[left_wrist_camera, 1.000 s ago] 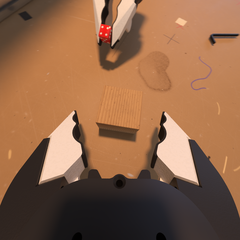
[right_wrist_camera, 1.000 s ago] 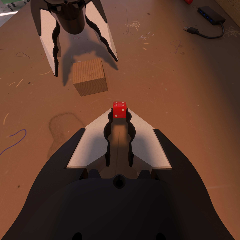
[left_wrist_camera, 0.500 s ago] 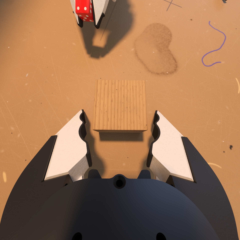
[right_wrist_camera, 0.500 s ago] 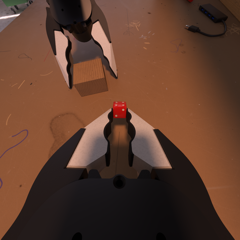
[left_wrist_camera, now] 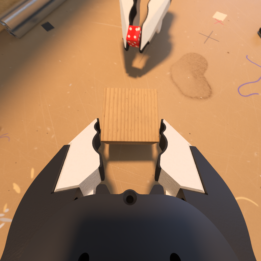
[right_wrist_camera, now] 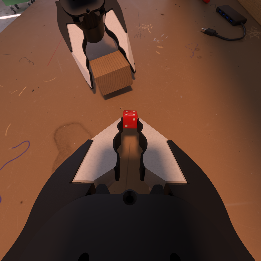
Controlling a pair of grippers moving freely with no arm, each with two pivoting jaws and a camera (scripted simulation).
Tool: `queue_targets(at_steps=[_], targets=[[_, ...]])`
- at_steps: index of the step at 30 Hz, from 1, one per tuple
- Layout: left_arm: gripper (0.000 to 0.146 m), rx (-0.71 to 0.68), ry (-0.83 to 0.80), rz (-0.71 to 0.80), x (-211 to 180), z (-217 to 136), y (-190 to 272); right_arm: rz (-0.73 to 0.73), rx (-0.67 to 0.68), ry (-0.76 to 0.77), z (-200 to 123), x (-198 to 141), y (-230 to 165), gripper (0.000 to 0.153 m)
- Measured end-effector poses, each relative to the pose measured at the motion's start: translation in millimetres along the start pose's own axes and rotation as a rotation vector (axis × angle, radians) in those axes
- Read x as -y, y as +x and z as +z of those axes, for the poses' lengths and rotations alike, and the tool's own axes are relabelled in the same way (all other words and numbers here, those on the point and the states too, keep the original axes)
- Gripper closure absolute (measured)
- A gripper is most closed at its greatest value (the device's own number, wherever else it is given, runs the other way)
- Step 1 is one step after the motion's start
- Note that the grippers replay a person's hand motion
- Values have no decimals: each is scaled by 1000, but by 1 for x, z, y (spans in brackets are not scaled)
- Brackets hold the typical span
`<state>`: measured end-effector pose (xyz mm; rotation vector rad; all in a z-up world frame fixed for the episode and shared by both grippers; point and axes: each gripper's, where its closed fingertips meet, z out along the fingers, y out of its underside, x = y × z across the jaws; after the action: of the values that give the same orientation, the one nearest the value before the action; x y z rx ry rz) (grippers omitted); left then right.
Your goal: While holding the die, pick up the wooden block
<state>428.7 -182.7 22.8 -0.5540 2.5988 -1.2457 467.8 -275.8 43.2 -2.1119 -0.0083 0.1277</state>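
The wooden block (left_wrist_camera: 130, 113) is a light cube with striped grain. My left gripper (left_wrist_camera: 130, 120) is shut on it, one fingertip pressed on each side. The block hangs a little above the brown table with its shadow under it. In the right wrist view the block (right_wrist_camera: 111, 70) is tilted between the left gripper's fingers (right_wrist_camera: 79, 62). My right gripper (right_wrist_camera: 130, 119) is shut on the red die (right_wrist_camera: 130, 120), held at its fingertips above the table. In the left wrist view the die (left_wrist_camera: 133, 36) and the right gripper (left_wrist_camera: 134, 49) face me beyond the block.
A black USB hub (right_wrist_camera: 231, 14) with its cable lies at the table's far right. A shiny metal roll (left_wrist_camera: 21, 18) lies at the upper left of the left wrist view. A dark stain (left_wrist_camera: 190, 76) and pen marks are on the table.
My left gripper has moved forward around the block, shut on it and raised it off the table. The right gripper still holds the die in the same place.
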Motion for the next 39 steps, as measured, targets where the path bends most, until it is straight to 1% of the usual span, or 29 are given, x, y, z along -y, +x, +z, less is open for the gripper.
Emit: queue_targets(at_steps=[3, 7, 12, 22, 39], targets=[[60, 22, 28, 12, 8, 3, -5, -11, 1, -1, 0, 0, -1, 134], [60, 13, 35, 29, 16, 7, -2, -16, 27, -3, 1, 0, -7, 134], [60, -27, 24, 10, 15, 6, 5, -12, 38, -4, 2, 0, -8, 134], [60, 4, -19, 44, 12, 7, 8, -14, 48, -5, 4, 1, -10, 134], [60, 9, -71, 27, 8, 11, 8, -24, 46, -5, 5, 2, -12, 134]])
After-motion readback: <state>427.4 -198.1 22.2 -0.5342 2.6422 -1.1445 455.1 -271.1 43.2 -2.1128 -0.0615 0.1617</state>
